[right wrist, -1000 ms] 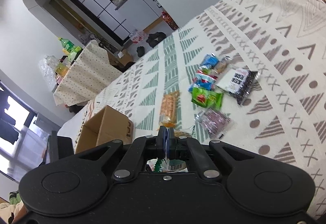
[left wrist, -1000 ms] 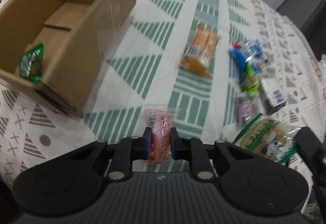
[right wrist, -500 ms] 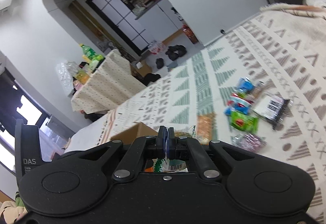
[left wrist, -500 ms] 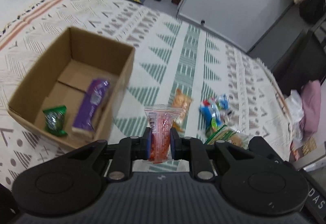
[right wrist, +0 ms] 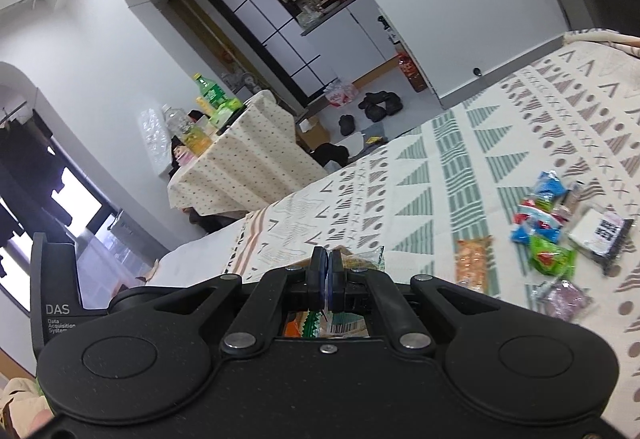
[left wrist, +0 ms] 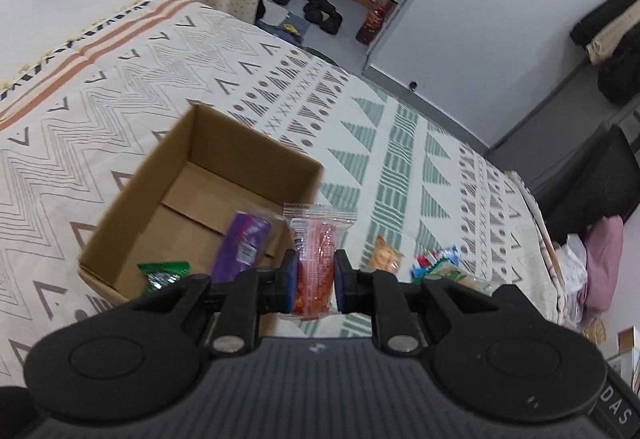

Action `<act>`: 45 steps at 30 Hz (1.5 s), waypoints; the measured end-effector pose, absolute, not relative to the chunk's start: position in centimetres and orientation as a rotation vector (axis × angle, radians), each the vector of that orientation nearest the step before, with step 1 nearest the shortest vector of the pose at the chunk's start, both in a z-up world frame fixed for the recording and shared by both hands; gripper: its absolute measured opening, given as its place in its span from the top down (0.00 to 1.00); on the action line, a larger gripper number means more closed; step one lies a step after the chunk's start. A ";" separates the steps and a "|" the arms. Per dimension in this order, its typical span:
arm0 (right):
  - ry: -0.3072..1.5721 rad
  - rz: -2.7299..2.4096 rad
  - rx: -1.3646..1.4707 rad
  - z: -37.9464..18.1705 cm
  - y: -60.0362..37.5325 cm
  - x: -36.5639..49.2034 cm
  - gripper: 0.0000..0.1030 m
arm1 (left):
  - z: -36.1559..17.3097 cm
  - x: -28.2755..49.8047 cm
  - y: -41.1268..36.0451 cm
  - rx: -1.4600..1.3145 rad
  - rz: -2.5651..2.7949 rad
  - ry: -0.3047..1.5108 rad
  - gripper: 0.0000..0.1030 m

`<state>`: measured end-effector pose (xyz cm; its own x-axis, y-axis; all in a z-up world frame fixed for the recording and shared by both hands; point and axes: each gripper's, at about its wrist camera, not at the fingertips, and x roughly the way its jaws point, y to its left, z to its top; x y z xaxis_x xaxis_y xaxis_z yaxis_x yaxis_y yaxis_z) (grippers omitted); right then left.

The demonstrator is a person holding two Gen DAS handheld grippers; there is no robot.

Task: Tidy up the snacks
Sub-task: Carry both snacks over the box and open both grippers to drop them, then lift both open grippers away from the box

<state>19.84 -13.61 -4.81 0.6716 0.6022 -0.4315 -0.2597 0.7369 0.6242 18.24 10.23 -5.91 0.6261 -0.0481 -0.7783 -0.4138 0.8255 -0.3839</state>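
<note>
My left gripper [left wrist: 315,281] is shut on a clear packet of red-orange snacks [left wrist: 316,255] and holds it in the air beside the near right corner of an open cardboard box [left wrist: 168,175]. The box holds a purple packet [left wrist: 242,245] and a green packet [left wrist: 162,275]. My right gripper [right wrist: 325,279] is shut on the edge of a green-and-white snack packet [right wrist: 360,259] that hangs below its jaws. More snacks lie on the patterned cloth: an orange packet [right wrist: 472,259], a green packet [right wrist: 550,259], blue-red packets [right wrist: 538,215] and a black-and-white packet [right wrist: 604,235].
The cloth-covered table [left wrist: 400,143] ends at the far and right edges, with floor, shoes [left wrist: 320,11] and a white wall beyond. A small purple-grey packet [right wrist: 564,299] lies near the right gripper. A second draped table with bottles [right wrist: 240,155] stands farther off.
Both grippers have risen and tilted up, each keeping its packet. The left one has drawn back from the table, so the whole box and the purple packet in it now show.
</note>
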 end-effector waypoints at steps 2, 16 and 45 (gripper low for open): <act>0.673 0.522 0.551 -4.7 -12.8 19.9 0.99 | -6.0 18.1 11.3 -0.590 0.234 0.876 0.83; 0.697 0.566 0.514 -4.6 -7.5 20.5 0.99 | -8.2 17.7 16.7 -0.679 0.290 0.896 0.83; 0.765 0.484 0.503 -6.9 -8.1 20.2 0.44 | -8.7 17.5 16.1 -0.620 0.321 0.930 0.24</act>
